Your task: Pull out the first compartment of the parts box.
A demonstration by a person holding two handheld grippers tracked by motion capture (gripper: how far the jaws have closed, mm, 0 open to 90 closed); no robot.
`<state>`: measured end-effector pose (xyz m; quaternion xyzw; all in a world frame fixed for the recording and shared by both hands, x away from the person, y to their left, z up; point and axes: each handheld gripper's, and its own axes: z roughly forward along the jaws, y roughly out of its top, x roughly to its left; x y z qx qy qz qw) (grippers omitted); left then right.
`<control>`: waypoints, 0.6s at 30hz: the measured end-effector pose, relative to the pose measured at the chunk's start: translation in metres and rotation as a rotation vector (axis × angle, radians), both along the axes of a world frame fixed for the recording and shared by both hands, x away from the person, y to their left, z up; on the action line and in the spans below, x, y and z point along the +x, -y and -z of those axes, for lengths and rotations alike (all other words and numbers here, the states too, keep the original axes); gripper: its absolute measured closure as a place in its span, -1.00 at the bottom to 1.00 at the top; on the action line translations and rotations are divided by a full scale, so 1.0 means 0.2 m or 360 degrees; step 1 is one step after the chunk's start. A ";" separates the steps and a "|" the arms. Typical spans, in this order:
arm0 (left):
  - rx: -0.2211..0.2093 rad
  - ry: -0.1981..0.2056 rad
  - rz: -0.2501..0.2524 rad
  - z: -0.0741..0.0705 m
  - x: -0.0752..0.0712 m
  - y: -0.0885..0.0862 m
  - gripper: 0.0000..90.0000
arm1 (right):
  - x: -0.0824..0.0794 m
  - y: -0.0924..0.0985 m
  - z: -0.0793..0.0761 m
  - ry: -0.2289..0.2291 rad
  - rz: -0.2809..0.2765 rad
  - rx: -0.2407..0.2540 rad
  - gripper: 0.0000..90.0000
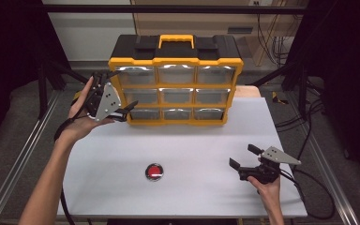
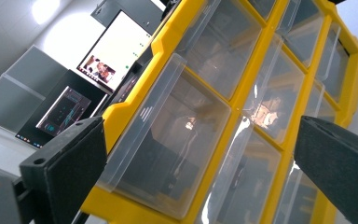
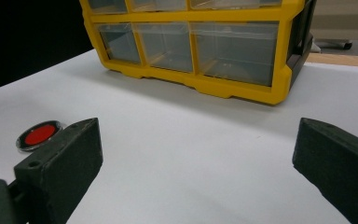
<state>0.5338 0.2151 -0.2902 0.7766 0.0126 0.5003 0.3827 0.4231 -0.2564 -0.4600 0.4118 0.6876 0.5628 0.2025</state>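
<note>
A yellow-framed organiser (image 1: 176, 84) with a black top and a yellow carry handle stands upright at the far edge of the white tabletop (image 1: 187, 145), nearer the far left corner. Its front holds nine clear drawers (three rows of three), all pushed in.

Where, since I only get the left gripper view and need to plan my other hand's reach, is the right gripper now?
Observer: The right gripper is low over the white table, near its front right, fingers open and holding nothing.
Operator: Is anything lying loose on that table?
Observer: A round red-topped disc lies near the front middle, to the left of that gripper.
Operator: Does the organizer have a handle?
Observer: Yes, a yellow handle sits on its black top.
</note>
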 end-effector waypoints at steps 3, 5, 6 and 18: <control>0.0038 0.0024 0.0001 0.00 0.02 0.02 -0.95 | 0.00 0.00 0.00 0.0001 0.0001 -0.0001 -0.95; 0.0065 0.0038 0.0002 0.00 0.03 0.03 -0.95 | 0.00 0.00 0.00 0.0000 0.0000 0.0002 -0.95; 0.0076 0.0045 0.0003 0.00 0.03 0.03 -0.95 | 0.00 0.00 0.00 0.0002 0.0001 0.0002 -0.95; 0.0231 0.0139 -0.0010 0.01 0.10 0.08 -0.92 | 0.00 0.00 0.00 -0.0002 0.0002 0.0002 -0.95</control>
